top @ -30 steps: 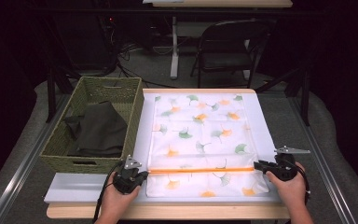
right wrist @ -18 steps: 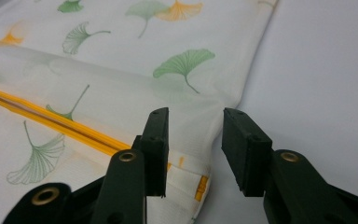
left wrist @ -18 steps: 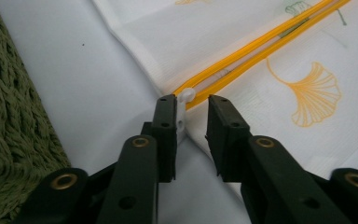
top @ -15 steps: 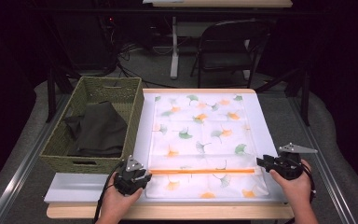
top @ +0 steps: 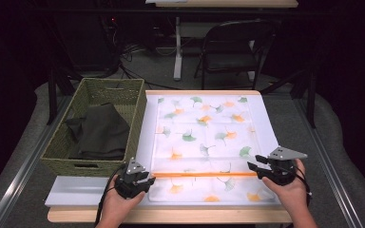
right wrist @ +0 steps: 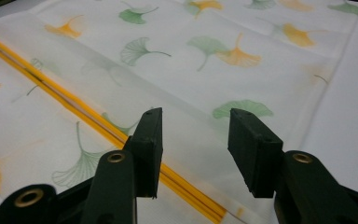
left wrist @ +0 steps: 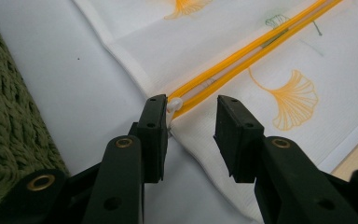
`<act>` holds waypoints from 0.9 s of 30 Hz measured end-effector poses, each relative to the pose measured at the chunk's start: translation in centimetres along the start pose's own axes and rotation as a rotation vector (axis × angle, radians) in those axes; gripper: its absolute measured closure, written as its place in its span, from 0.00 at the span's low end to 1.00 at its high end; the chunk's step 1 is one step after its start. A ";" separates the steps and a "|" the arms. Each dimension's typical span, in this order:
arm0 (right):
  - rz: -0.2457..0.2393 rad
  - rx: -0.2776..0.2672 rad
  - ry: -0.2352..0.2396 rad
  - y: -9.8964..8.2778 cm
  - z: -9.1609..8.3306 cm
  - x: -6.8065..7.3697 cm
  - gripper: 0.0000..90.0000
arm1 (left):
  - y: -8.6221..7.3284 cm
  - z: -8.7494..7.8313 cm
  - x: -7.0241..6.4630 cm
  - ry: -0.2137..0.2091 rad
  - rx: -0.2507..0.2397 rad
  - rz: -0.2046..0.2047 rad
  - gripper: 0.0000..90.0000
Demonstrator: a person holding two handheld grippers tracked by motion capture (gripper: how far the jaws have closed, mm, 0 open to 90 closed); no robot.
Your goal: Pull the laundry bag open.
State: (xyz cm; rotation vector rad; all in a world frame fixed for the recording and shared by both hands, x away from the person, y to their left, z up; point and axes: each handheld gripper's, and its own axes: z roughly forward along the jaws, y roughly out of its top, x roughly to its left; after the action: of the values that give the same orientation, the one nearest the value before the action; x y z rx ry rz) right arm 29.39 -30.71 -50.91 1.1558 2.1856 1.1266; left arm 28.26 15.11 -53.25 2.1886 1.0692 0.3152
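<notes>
high view: white ginkgo-printed fabric bag point(top: 204, 142) lies flat on the table; its orange zipper point(top: 204, 175) runs crosswise between left gripper point(top: 145, 179) and right gripper point(top: 255, 167); both have just been opening, nothing pinched; left nearer the white pull point(left wrist: 174, 103).

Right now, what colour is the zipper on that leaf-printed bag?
Orange-yellow; the zipper shows best in the left gripper view.

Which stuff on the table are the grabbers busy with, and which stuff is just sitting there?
Being used:
- leaf-print bag
- orange zipper
- left gripper, jaws just opened
- right gripper, jaws just opened

Just lying about:
- green basket
- dark cloth
- chair
</notes>
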 end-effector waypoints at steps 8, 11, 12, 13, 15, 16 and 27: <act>-0.086 0.036 0.055 0.1 1.9 2.6 0.61 | 0.2 -0.7 -0.1 -0.012 -0.048 0.021 0.72; -0.089 0.059 0.092 0.0 2.6 3.4 0.63 | 0.1 -0.9 -0.1 -0.003 -0.063 0.024 0.71; -0.092 0.060 0.100 -0.1 2.8 3.6 0.64 | 0.1 -0.9 -0.1 -0.001 -0.063 0.022 0.71; -0.097 0.064 0.111 -0.1 3.0 3.9 0.64 | 0.1 -0.9 -0.1 0.001 -0.067 0.020 0.71; -0.130 0.077 0.122 -0.1 3.5 4.5 0.64 | 0.0 -1.1 0.0 0.001 -0.070 0.027 0.70; -0.145 0.083 0.120 -0.1 3.6 4.8 0.64 | 0.0 -1.1 0.0 0.000 -0.065 0.026 0.69; -0.191 0.064 0.183 -0.4 5.0 6.0 0.60 | -0.2 -1.1 -0.3 0.008 -0.035 0.034 0.60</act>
State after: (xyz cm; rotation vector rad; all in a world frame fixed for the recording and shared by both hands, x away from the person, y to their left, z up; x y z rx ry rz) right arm 29.17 -23.61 -54.09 0.8752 2.4283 1.1247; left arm 27.42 15.54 -52.53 2.1779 1.0236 0.3554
